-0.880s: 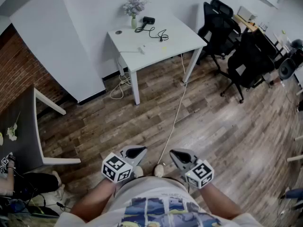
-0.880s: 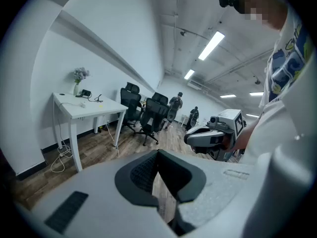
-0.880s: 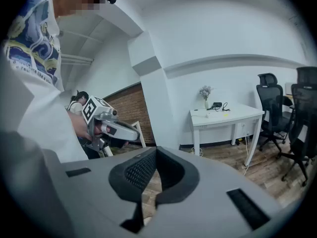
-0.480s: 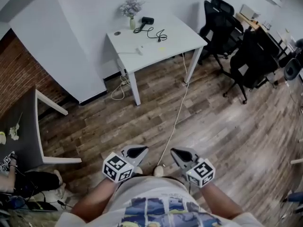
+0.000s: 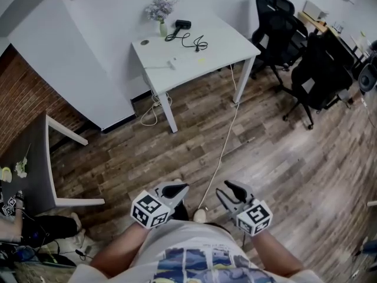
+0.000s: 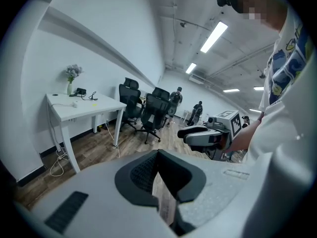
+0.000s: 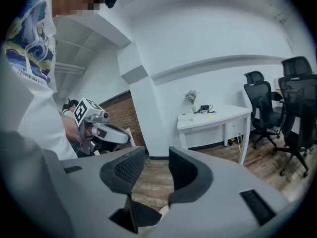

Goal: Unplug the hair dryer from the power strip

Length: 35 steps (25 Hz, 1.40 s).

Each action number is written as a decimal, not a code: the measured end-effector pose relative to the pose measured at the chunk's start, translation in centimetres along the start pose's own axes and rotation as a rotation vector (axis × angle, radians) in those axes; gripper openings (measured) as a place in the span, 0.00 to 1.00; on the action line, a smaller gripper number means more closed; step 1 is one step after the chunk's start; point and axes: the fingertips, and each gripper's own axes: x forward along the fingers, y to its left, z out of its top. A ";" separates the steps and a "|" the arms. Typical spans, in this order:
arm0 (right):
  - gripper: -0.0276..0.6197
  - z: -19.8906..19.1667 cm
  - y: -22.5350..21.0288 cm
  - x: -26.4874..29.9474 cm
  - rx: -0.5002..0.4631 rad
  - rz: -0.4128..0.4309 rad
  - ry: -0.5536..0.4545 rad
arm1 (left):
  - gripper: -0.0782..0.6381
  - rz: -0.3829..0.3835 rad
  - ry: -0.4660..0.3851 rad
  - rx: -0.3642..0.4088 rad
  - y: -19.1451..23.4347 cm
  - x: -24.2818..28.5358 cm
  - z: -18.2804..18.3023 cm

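Observation:
The black hair dryer lies at the back of a white table far ahead, and its black cord loops across the top. A white power strip lies near the table's front edge. Whether the plug sits in it is too small to tell. Both grippers hover close to my torso, far from the table. My left gripper has its jaw tips together, with nothing held. My right gripper is open and empty. The gripper views also show the table.
A small vase of flowers stands beside the dryer. A white cable runs over the wood floor from the table to my feet. Black office chairs crowd the right. A dark desk and a brick wall are at the left.
The view has shifted a little forward and the table sits slightly higher in the frame. Both grippers stay in front of my torso, a touch lower. A dark shoe now shows below the left gripper.

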 end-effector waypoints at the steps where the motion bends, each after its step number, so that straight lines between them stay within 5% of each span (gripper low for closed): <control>1: 0.28 0.1 -0.7 0.3 0.008 -0.006 -0.001 | 0.11 -0.005 0.003 0.002 0.5 0.5 0.3; 9: 0.30 2.6 -7.0 5.7 0.009 -0.051 0.042 | 0.11 -0.057 -0.014 -0.015 7.9 5.0 4.6; 18: 0.27 10.1 -14.7 16.3 -0.005 -0.094 0.057 | 0.11 -0.106 -0.007 -0.018 19.7 8.6 11.9; 35: 0.23 17.1 -21.6 29.8 -0.047 -0.044 0.106 | 0.11 -0.075 -0.053 -0.062 34.2 11.2 18.1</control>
